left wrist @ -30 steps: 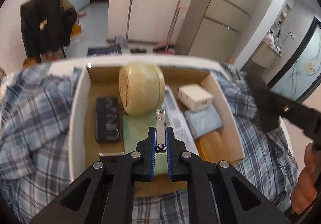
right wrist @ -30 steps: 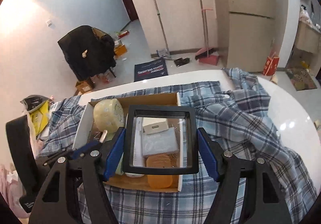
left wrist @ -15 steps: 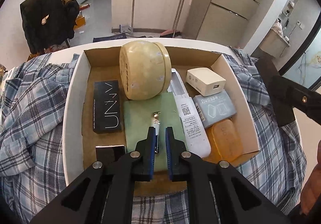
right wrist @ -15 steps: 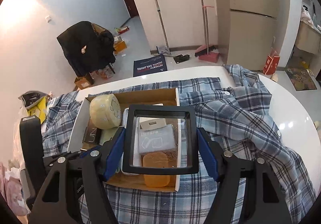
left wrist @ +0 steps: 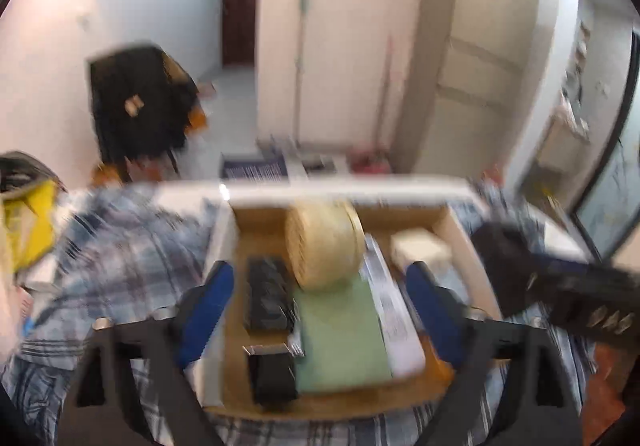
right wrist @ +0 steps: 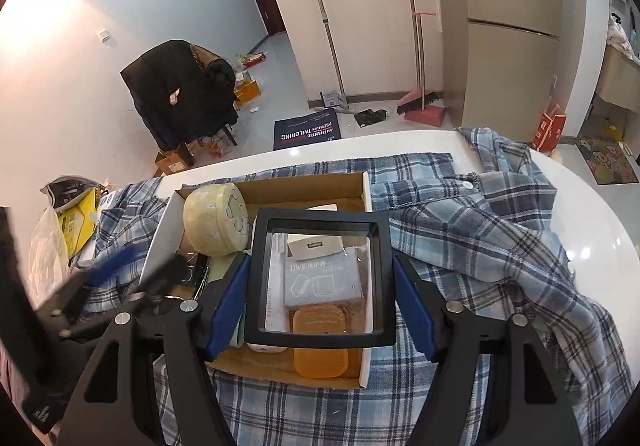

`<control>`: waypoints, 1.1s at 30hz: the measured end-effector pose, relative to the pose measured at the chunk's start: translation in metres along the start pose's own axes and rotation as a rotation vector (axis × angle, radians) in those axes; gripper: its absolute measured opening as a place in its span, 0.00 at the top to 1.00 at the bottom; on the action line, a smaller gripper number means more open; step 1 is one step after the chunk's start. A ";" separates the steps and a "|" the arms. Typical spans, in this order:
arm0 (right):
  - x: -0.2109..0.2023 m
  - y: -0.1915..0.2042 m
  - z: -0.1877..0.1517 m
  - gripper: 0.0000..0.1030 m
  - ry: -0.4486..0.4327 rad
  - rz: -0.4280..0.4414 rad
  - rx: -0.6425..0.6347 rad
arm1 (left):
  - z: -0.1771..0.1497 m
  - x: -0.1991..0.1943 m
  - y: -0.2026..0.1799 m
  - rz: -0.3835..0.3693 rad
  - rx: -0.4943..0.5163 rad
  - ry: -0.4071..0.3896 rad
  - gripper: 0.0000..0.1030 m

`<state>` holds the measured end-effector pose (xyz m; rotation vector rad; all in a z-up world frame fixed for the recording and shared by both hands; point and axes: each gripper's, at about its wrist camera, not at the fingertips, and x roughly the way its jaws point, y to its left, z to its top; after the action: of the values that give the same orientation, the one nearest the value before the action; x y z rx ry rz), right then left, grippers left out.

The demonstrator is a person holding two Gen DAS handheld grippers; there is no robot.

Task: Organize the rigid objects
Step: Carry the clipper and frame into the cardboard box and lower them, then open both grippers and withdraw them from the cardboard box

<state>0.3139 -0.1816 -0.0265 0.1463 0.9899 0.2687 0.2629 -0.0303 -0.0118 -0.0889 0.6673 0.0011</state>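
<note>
black square frame with clear pane seen only in right wrist view, clamped by right gripper above cardboard box, left gripper just opened wide, nothing held

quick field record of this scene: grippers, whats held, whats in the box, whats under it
left gripper: open, jaws just opened, nothing held
right gripper: shut on black square frame, above the box
cardboard box: holds yellow tape roll, green card, black box, white charger, orange soap-like bar
under box: plaid shirt on white table
left view: motion-blurred
</note>
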 end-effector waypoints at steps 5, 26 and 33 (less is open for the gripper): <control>0.018 0.007 -0.007 0.33 0.041 0.007 -0.024 | 0.016 -0.030 0.015 -0.002 -0.023 -0.150 0.12; -0.016 0.044 -0.032 0.10 -0.130 -0.091 -0.157 | 0.002 -0.152 -0.006 0.042 0.058 -0.522 0.12; -0.106 0.051 -0.073 0.04 -0.352 -0.090 -0.183 | -0.029 -0.209 0.001 0.005 0.096 -0.544 0.12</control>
<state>0.1890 -0.1633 0.0318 -0.0184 0.6168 0.2398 0.0811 -0.0262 0.0943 0.0077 0.1235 -0.0023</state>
